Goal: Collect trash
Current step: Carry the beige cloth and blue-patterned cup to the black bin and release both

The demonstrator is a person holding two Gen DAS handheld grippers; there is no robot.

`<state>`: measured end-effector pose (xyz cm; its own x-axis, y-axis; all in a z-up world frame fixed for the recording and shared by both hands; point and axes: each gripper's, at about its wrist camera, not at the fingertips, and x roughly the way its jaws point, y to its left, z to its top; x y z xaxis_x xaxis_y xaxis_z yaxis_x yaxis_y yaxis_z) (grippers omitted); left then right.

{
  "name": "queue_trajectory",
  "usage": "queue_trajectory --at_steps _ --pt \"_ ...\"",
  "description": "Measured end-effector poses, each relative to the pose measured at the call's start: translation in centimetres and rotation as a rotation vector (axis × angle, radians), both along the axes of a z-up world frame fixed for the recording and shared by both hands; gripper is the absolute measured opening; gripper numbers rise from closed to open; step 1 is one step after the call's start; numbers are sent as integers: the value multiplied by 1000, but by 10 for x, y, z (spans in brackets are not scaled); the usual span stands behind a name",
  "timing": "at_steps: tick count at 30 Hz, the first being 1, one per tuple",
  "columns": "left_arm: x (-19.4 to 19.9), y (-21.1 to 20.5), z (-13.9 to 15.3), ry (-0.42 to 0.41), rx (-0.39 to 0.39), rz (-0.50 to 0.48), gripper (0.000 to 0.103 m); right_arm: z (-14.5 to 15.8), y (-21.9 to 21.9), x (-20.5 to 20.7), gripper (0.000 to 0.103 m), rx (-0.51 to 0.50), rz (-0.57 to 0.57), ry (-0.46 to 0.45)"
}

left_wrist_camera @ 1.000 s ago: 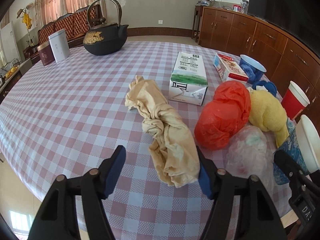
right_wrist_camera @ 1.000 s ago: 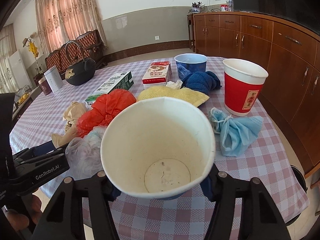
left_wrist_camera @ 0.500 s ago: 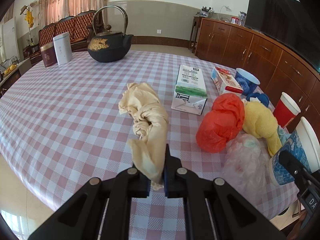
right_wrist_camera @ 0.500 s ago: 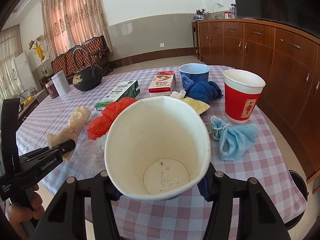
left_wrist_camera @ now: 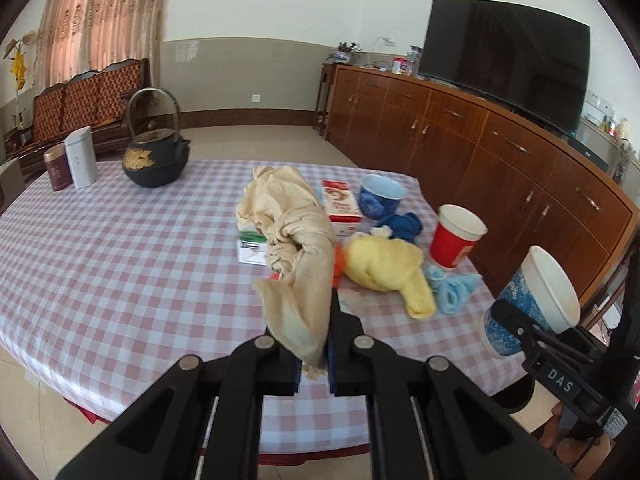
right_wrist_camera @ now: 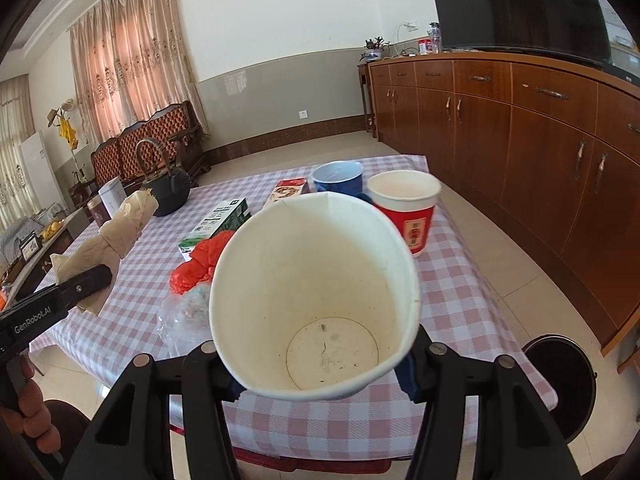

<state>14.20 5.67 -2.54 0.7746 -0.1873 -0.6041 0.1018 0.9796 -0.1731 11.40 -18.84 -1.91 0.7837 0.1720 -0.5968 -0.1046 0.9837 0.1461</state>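
Jaws of left gripper [left_wrist_camera: 313, 354] clamped on beige cloth [left_wrist_camera: 294, 240], right gripper [right_wrist_camera: 320, 368] jaws gripping paper cup [right_wrist_camera: 316, 292]

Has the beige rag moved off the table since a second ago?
Yes. The beige rag, then lying flat on the table short of the green carton, now hangs raised in the shut left gripper, overlapping that carton.
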Motion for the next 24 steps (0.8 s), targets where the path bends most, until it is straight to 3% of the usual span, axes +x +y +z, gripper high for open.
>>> queue_trajectory --at_steps 12,19,24 --pt "-11 -164 -1 58 -48 -423 10 5 -141 -58 59 20 -299 6" --pt "-21 -263 -20 139 -42 -617 10 -21 -235 -92 59 40 -486 79" --pt "-19 -317 -47 212 -19 -691 10 -51 -295 -103 59 87 -576 154"
